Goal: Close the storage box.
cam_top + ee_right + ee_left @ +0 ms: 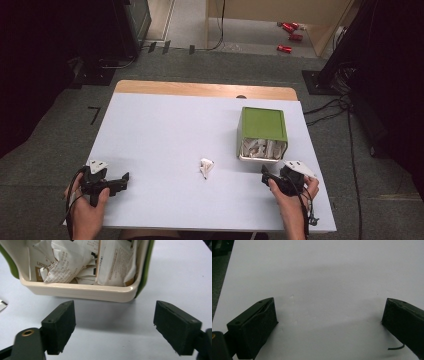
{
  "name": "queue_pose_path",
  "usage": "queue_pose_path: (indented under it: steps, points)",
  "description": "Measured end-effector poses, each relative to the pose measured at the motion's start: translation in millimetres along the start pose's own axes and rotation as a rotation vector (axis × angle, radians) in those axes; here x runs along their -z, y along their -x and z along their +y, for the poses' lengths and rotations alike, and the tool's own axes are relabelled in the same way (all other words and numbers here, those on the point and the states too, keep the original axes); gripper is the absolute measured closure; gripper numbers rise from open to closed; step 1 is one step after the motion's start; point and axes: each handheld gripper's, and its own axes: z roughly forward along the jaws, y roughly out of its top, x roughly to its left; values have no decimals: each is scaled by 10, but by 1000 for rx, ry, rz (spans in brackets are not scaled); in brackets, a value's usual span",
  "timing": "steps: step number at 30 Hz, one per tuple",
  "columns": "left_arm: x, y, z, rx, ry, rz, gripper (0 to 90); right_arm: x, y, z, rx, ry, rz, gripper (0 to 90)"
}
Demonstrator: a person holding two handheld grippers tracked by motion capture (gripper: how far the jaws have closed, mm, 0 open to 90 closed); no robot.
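A green box (263, 125) lies on its side at the right of the white table (165, 130), its cream-lined mouth facing me and stuffed with white printed packets (260, 148). One loose white packet (205, 167) lies on the table left of the box. My right gripper (267, 177) is open just in front of the box mouth; its view shows the cream rim (82, 293) and the packets (67, 262) beyond the gripper (115, 325), with nothing between the jaws. My left gripper (120, 183) rests open at the near left; its jaws (328, 322) stand wide over bare table.
Table edges run close to both hands at the front. Grey carpet surrounds the table, with cables (345, 110) on the right and red cans (290, 30) on the floor far behind. A corner of the loose packet (2, 305) shows at the left edge of the right gripper view.
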Motion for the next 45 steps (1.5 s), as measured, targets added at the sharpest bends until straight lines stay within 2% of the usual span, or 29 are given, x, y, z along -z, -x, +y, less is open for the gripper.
queue_pose_path:
  steps: [2, 3, 11, 18, 24, 28, 30, 33, 36, 37, 41, 45]
  points:
    - [0, 0, 0, 0, 0, 0, 0, 38, 64, 0, 14, -3, 14, 154]
    - [0, 0, 0, 0, 0, 0, 0, 38, 64, 0, 14, -3, 14, 154]
    - [0, 1, 0, 0, 0, 0, 0, 182, 343, -52, 27, -10, 10, 148]
    - [0, 2, -1, 0, 1, 1, 0, 221, 511, -121, 26, -14, 4, 148]
    - [0, 2, -1, 0, 1, 1, 0, 231, 691, -221, 50, -29, 4, 148]
    - [0, 2, -1, 0, 1, 1, 0, 240, 773, -259, 63, -32, -15, 148]
    - [0, 2, -1, 0, 1, 1, 0, 236, 851, -301, 50, -37, -39, 148]
    - [0, 2, -1, 0, 1, 1, 0, 222, 890, -332, 49, -46, -53, 151]
    - [0, 2, -2, 0, 1, 1, 0, 171, 937, -398, 67, -78, -63, 147]
    - [0, 2, -1, 0, 1, 1, 0, 174, 944, -401, 64, -75, -52, 140]
    - [0, 1, -2, 0, 1, 0, 0, 151, 898, -418, 103, -84, -73, 110]
    - [0, 1, -1, 0, 0, 0, 0, 152, 904, -419, 98, -84, -71, 110]
